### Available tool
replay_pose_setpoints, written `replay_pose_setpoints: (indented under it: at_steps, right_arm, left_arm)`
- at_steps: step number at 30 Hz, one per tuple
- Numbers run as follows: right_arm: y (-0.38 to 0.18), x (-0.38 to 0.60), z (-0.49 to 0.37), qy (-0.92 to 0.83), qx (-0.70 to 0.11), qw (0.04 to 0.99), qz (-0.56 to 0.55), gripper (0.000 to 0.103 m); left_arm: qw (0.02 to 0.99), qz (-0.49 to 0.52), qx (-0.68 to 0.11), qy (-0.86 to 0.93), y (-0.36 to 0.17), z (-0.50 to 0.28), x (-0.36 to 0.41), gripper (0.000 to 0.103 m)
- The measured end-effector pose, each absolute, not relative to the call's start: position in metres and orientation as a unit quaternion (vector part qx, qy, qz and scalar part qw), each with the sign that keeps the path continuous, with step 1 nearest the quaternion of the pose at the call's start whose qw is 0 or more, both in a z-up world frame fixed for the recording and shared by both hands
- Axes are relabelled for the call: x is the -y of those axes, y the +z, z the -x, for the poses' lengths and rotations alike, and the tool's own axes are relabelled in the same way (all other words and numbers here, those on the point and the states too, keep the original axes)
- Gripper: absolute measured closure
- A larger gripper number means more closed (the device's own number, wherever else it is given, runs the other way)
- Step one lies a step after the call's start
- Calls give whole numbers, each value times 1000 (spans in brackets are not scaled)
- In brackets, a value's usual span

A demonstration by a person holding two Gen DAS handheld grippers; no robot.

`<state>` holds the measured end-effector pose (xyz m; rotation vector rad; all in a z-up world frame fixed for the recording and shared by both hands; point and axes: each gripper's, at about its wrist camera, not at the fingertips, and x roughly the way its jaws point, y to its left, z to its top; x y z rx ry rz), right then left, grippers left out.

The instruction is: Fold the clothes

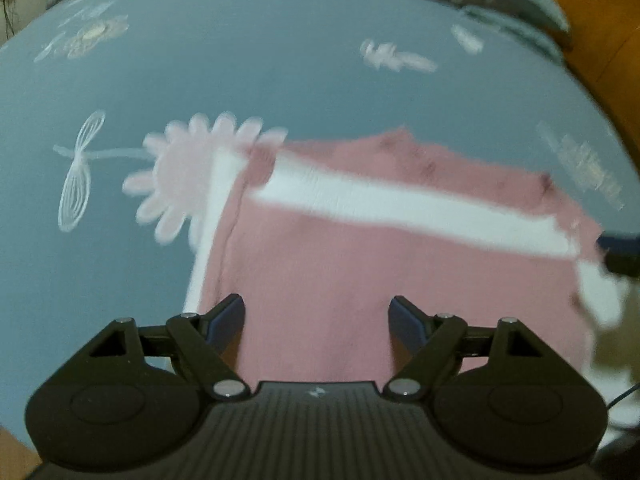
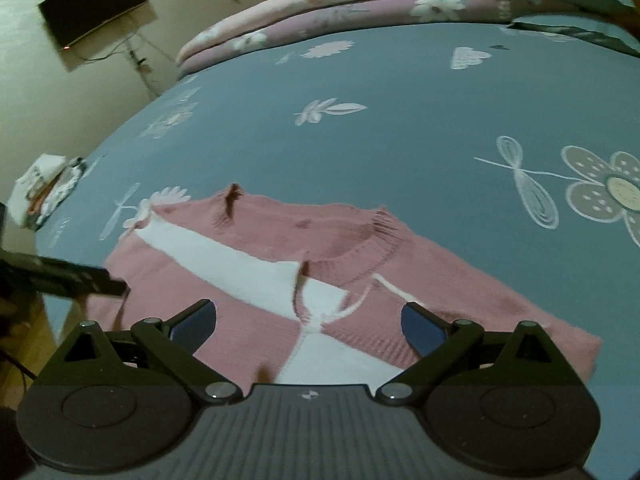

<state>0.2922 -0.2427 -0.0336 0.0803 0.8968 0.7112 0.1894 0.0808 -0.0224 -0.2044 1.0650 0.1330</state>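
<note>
**A:** What took up most of the scene?

**B:** The bed [image 2: 400, 120], covered by a blue-grey sheet printed with pale flowers and leaves. Folded quilts [image 2: 320, 4] in pink and mauve were stacked along its far edge.

**A:** And the clothes?

**B:** One pink sweater [image 2: 248, 332] with a broad white stripe lay spread flat on the sheet, at the near side of the bed. Its ribbed neckline faced the right wrist camera, and part of it covered a printed pink daisy [image 1: 180, 176].

**A:** Anything off the bed?

**B:** A dark screen [image 2: 92, 4] hung on the wall, with cables trailing below it.

**A:** How did the left hand-held gripper [image 1: 318, 320] stand?

**B:** Wide apart, hovering above the pink lower panel of the sweater, nothing pinched between its blue pads. That view was blurred.

**A:** The right hand-held gripper [image 2: 308, 324]?

**B:** Also spread wide, over the sweater's front near the neckline and white stripe, gripping nothing. Whether its tips touched the knit I could not tell.
</note>
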Motion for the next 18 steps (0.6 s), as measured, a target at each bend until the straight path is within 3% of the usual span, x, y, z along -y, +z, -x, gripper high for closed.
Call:
replay_pose_setpoints:
  at_steps: [4, 12, 18]
  right_arm:
    - [-36, 246, -295, 336, -425, 839, -44, 2]
    - [-29, 244, -299, 313, -424, 848, -54, 2]
    - [-21, 224, -287, 278, -428, 859, -27, 2]
  left_arm:
    - [866, 81, -491, 50, 6, -180, -82, 22]
    - [851, 122, -509, 41, -20, -178, -99, 22]
    - [866, 114, -486, -25, 6, -178, -114, 20]
